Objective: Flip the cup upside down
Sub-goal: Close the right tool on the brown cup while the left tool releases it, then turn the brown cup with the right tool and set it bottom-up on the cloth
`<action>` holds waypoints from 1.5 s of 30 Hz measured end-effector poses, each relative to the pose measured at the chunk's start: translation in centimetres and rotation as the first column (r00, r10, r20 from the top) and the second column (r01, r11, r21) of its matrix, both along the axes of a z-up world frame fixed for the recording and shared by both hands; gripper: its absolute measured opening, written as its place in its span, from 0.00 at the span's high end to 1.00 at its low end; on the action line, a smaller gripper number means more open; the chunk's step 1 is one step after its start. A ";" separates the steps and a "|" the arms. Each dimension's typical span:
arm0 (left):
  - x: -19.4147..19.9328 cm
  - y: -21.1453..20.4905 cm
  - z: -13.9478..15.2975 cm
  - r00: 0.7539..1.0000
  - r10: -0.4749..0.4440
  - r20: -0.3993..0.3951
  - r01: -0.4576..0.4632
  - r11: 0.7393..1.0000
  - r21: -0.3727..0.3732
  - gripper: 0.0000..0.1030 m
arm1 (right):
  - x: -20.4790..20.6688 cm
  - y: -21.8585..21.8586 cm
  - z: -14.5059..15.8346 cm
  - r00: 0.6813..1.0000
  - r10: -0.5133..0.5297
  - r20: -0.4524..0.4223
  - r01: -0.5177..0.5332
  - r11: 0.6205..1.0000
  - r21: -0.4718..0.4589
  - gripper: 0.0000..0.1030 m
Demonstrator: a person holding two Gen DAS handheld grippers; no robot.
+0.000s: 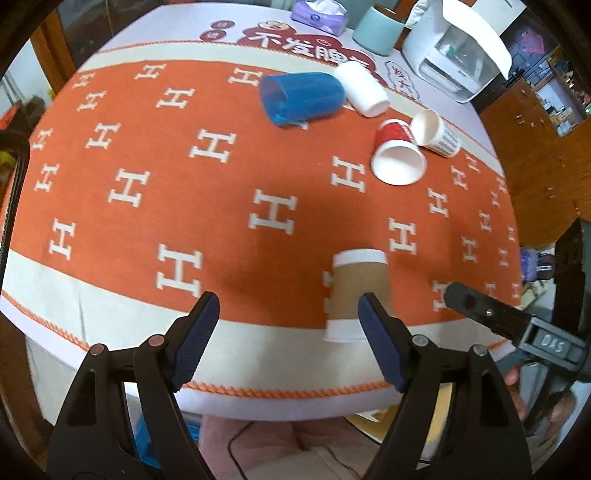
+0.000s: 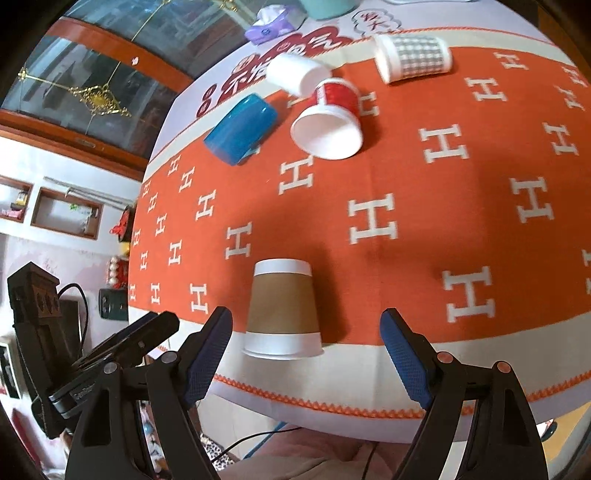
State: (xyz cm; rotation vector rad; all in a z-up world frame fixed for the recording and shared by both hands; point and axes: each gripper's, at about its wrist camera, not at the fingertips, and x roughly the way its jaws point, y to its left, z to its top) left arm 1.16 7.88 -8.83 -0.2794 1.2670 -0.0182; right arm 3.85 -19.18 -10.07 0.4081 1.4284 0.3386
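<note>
A brown paper cup [image 1: 358,295] [image 2: 282,308] with white bands stands upside down, rim down, near the front edge of the orange cloth [image 1: 207,192]. My left gripper [image 1: 290,314] is open and empty; the cup is just beyond its right finger. My right gripper [image 2: 306,332] is open and empty, with the cup just ahead, nearer its left finger. The right gripper's finger [image 1: 480,310] shows at the right of the left wrist view, and the left gripper's finger [image 2: 136,339] shows at the left of the right wrist view.
Further back lie a blue cup [image 1: 301,98] [image 2: 240,129], a white cup [image 1: 364,88] [image 2: 295,74], a red cup [image 1: 397,153] [image 2: 330,118] and a checked cup [image 1: 436,133] [image 2: 413,57], all on their sides. A tissue pack [image 1: 319,14], a teal mug [image 1: 378,29] and a white appliance [image 1: 454,51] stand at the back.
</note>
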 end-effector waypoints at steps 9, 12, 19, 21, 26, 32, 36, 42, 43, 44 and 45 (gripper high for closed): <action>0.4 1.6 -2.4 0.998 0.031 0.061 -0.033 0.999 0.031 0.33 | 1.8 3.1 -3.9 0.992 0.093 -0.084 -0.091 0.996 0.024 0.20; 0.7 1.8 -3.2 0.997 0.019 0.074 -0.021 0.999 0.037 0.38 | 2.4 4.2 -5.4 0.986 0.124 -0.115 -0.121 0.992 0.030 0.21; 1.3 1.2 -4.6 0.997 -0.032 0.074 0.025 0.996 0.085 0.46 | 3.4 5.9 -8.4 0.970 0.163 -0.182 -0.157 0.986 0.046 0.29; 1.3 1.0 -4.8 0.996 -0.037 0.083 0.030 0.996 0.084 0.46 | 3.6 6.2 -9.0 0.965 0.176 -0.196 -0.168 0.984 0.058 0.35; 1.1 0.4 -4.7 0.991 -0.071 0.109 0.060 0.993 0.106 0.46 | 3.6 6.8 -8.8 0.965 0.199 -0.172 -0.190 0.979 0.069 0.39; 1.4 0.2 -4.3 0.990 -0.081 0.118 0.069 0.992 0.102 0.46 | 3.3 6.2 -6.0 0.982 0.183 -0.037 -0.180 0.981 0.076 0.39; 1.9 0.9 -4.3 0.993 -0.032 0.110 0.028 0.999 0.042 0.46 | 3.0 5.9 -4.2 0.976 0.167 0.141 -0.170 0.985 0.014 0.39; 2.2 1.3 -4.5 0.989 0.034 0.143 -0.037 0.999 0.018 0.46 | 1.3 6.8 -4.1 0.883 0.233 0.408 -0.184 0.970 -0.156 0.39; 2.1 1.2 -4.5 0.986 0.038 0.164 -0.044 0.998 0.033 0.46 | 0.8 6.9 -4.4 0.865 0.248 0.436 -0.188 0.966 -0.176 0.39; 2.0 1.1 -4.5 0.983 0.040 0.180 -0.049 0.998 0.044 0.46 | 0.3 6.8 -4.6 0.855 0.255 0.452 -0.190 0.964 -0.184 0.39; 1.9 1.1 -4.5 0.979 0.044 0.197 -0.056 0.997 0.055 0.46 | -0.4 6.8 -4.7 0.837 0.252 0.486 -0.183 0.965 -0.185 0.39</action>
